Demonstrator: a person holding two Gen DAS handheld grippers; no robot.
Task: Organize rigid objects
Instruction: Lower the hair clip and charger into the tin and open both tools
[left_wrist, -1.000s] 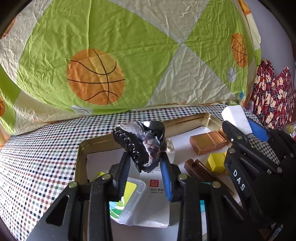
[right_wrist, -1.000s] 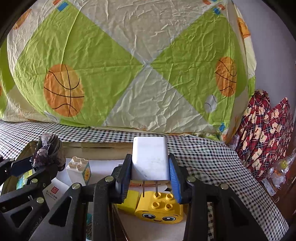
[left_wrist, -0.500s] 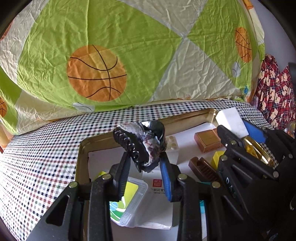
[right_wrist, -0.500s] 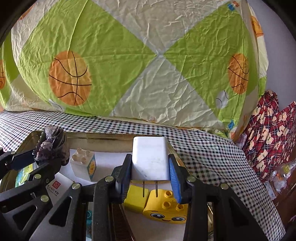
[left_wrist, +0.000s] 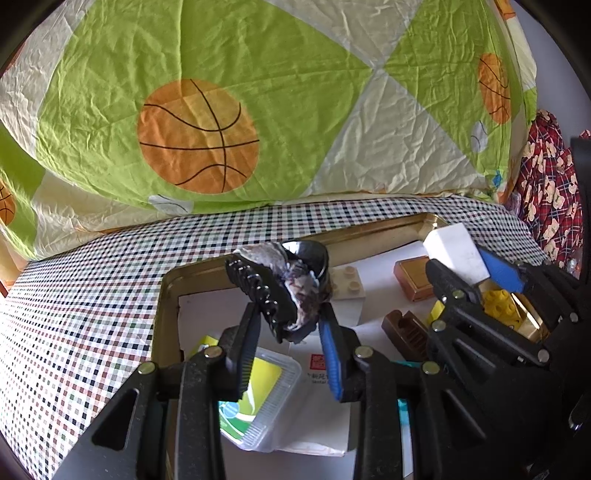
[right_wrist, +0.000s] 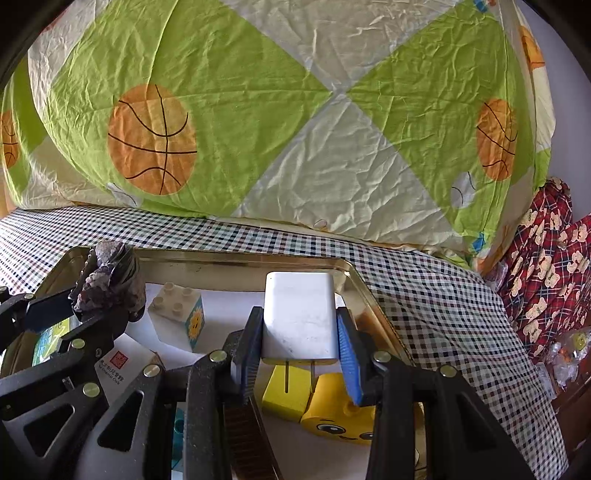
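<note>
Both loads carried a little farther out over the gold tray than a second ago.

Clamped in the left gripper: black hair claw, above the clear card box. Pinched in the right gripper: white charger, prongs down, over the yellow face brick. Beyond, white sun block, checkered cloth, basketball quilt.

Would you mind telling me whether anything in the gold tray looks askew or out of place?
The white toy block sits tilted on one corner rather than flat on the gold tray. Otherwise nothing stands out: no spill or damage shows.
</note>
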